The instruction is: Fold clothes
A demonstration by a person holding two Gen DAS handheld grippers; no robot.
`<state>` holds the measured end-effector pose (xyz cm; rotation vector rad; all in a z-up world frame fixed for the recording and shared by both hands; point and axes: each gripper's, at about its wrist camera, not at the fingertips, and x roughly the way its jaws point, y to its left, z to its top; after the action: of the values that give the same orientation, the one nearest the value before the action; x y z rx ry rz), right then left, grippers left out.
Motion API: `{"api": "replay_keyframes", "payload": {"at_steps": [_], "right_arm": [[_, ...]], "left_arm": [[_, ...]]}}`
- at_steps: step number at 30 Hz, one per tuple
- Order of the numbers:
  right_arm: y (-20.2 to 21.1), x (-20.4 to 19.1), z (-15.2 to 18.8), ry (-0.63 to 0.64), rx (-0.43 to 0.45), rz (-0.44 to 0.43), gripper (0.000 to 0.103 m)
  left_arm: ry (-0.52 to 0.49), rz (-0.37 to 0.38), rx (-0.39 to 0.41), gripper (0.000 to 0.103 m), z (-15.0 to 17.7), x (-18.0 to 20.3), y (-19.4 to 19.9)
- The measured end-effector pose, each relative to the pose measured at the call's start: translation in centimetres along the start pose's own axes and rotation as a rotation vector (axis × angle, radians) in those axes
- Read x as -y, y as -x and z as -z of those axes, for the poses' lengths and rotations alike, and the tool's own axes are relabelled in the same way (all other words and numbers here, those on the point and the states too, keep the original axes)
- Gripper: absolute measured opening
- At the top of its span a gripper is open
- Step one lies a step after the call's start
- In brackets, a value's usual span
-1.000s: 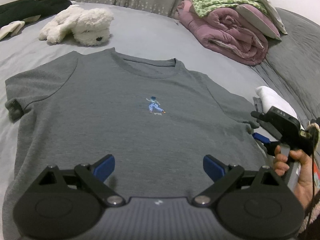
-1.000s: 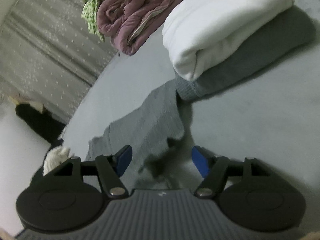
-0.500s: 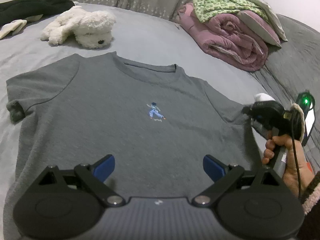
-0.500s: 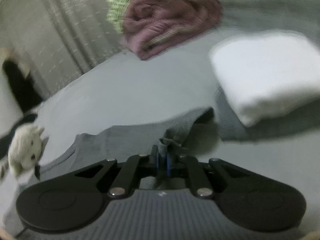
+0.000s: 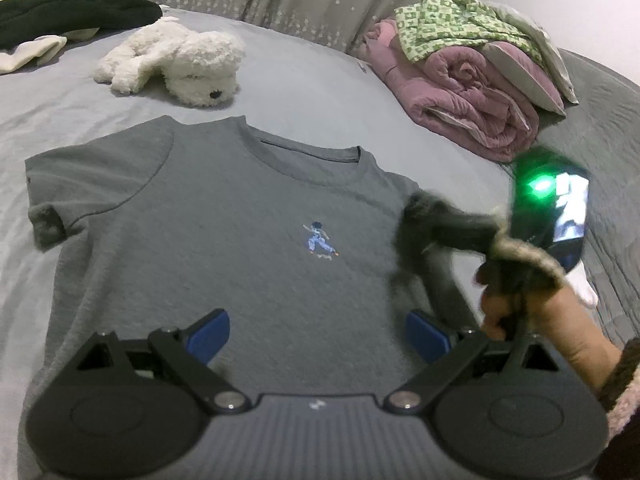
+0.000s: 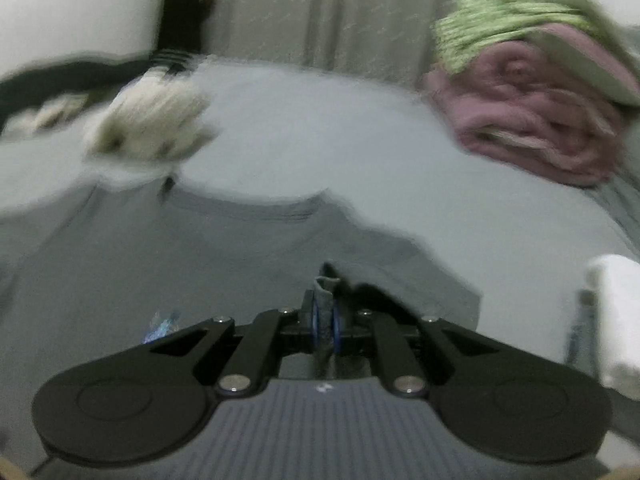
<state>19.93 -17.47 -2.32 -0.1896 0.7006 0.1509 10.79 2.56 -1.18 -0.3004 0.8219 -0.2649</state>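
A grey T-shirt (image 5: 224,232) with a small blue figure print lies flat, front up, on the grey bed; it also shows in the right wrist view (image 6: 200,272). My left gripper (image 5: 318,334) is open and empty, hovering over the shirt's lower part. My right gripper (image 6: 326,320) is shut on the shirt's right sleeve (image 6: 326,286) and holds it lifted over the shirt's body. In the left wrist view the right gripper (image 5: 416,216) is a blurred shape with the sleeve, right of the print.
A white plush dog (image 5: 180,60) lies beyond the collar. A rolled pink quilt with a green cloth (image 5: 472,84) sits at the back right. Folded white fabric (image 6: 616,320) lies to the right. Dark clothing (image 5: 72,16) lies at the back left.
My right gripper closed on the right sleeve, lifted it and carried it leftward over the shirt. The left gripper stayed open and nearly still.
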Motion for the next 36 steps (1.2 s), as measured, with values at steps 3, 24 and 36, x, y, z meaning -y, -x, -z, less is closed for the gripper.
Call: {"api": "replay_keyframes", "payload": {"at_steps": [3, 24, 36], "right_arm": [[-1.2, -1.6, 0.6, 0.05, -0.091, -0.07, 0.017], [7.7, 9.8, 5.7, -0.437, -0.105, -0.162, 0.045], [12.4, 11.2, 11.9, -0.523, -0.182, -0.162, 0.045]], "left_arm": [[0.007, 0.003, 0.002, 0.096, -0.2, -0.2, 0.1], [0.041, 0.04, -0.011, 0.096, -0.2, -0.6, 0.4], [-0.037, 0.095, -0.068, 0.094, 1.4, 1.1, -0.3]]}}
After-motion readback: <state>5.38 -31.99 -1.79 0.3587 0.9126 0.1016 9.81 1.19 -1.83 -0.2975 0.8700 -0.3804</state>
